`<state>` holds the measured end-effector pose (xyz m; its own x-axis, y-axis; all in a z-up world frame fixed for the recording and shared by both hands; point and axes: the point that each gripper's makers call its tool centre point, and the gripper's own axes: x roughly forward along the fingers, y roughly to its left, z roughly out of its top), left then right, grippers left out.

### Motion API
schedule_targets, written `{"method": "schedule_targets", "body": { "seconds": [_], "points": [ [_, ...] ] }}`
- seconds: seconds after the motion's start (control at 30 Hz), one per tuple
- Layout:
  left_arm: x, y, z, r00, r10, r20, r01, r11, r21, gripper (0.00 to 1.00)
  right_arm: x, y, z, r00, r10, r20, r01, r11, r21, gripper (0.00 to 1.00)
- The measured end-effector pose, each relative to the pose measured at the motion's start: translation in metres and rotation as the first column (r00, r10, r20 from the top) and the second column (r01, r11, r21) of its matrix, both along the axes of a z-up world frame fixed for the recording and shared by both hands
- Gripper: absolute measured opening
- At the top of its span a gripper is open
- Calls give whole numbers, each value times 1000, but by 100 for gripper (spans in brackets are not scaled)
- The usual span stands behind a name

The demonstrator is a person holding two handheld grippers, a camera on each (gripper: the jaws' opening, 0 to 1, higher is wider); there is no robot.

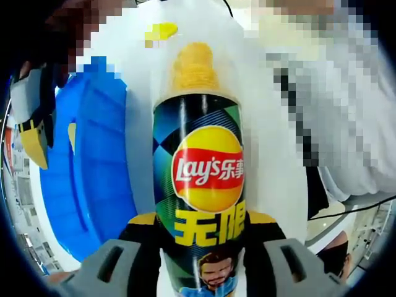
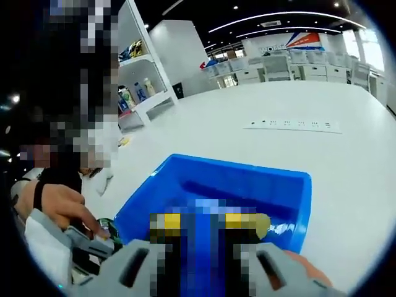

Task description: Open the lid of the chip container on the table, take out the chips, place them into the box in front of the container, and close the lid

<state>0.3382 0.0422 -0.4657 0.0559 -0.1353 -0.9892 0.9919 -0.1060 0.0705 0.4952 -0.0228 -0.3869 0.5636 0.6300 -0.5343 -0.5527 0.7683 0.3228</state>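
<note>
Left claw [image 1: 201,260] pinches chip container [image 1: 199,185]; right claw [image 2: 201,247] state unreadable. Risk: exposed chips [image 1: 195,65] spill beside blue box [image 2: 247,185] if tilted.

— What is reading clearly on the chip container [image 1: 201,185]?
— A red banner on its yellow disc is showing "Lay's" with "乐事" beside it. Just under that disc, big yellow characters are spelling "无限".
— Anything else?
— Lettering on the far wall sign [image 2: 281,44] is staying too blurred to read.
</note>
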Motion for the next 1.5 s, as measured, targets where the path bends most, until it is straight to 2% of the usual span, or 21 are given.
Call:
{"method": "schedule_targets", "body": {
  "seconds": [0.33,0.4,0.57,0.6,0.67,0.7,0.73,0.8,0.97,1.1,1.17,1.2,1.23,1.3,1.37,1.43,1.5],
  "points": [
    [-1,0,0,1000,2,1,-2,1000,-3,53,-9,3,0,999,24,20,-24,1000,-18,20],
    [-1,-1,1,1000,2,1,-2,1000,-8,53,-8,-1,4,998,14,57,-13,1000,-26,18],
    [0,0,0,1000,2,2,-2,1000,-8,53,-9,-3,9,998,24,65,-23,1000,-4,18],
    [0,0,0,1000,2,2,-2,1000,-8,53,-4,-4,10,997,28,70,-29,1000,0,18],
    [0,0,0,1000,2,0,-2,1000,-9,53,-3,-3,18,992,47,117,-50,999,17,18],
    [0,0,0,1000,2,-1,-2,1000,-10,53,-1,0,29,972,87,217,-92,996,16,18],
    [0,0,0,1000,2,0,-2,1000,-11,53,-2,0,35,953,110,283,-117,993,8,18],
    [0,0,0,1000,3,0,-3,1000,-11,53,7,-3,47,930,117,349,-134,991,24,18],
    [0,0,0,1000,3,-2,-3,1000,-6,53,13,-15,63,902,109,417,-140,989,44,18],
    [0,-1,0,1000,4,-1,-4,1000,-6,53,-3,-18,70,871,137,472,-172,985,32,18],
    [-1,-1,1,1000,4,0,-4,1000,-8,53,-14,-19,76,835,182,519,-217,976,6,18],
    [-1,-1,1,1000,3,0,-3,1000,-10,53,-19,-20,82,808,193,557,-232,973,-2,18],
    [-1,-1,1,1000,4,1,-4,1000,-11,53,-27,-19,86,789,206,578,-251,968,-2,18],
    [-1,-1,1,1000,5,1,-5,1000,-16,53,-41,-18,94,765,222,604,-296,955,24,18],
    [-2,-2,1,1000,6,1,-6,1000,-21,53,-57,-21,103,724,232,649,-333,942,35,18],
    [-2,-2,1,1000,5,2,-5,1000,-25,53,-69,-27,107,720,229,656,-345,937,52,18],
    [-2,-2,1,1000,5,2,-4,1000,-26,53,-81,-31,118,733,189,653,-362,922,140,18]
  ]
}}
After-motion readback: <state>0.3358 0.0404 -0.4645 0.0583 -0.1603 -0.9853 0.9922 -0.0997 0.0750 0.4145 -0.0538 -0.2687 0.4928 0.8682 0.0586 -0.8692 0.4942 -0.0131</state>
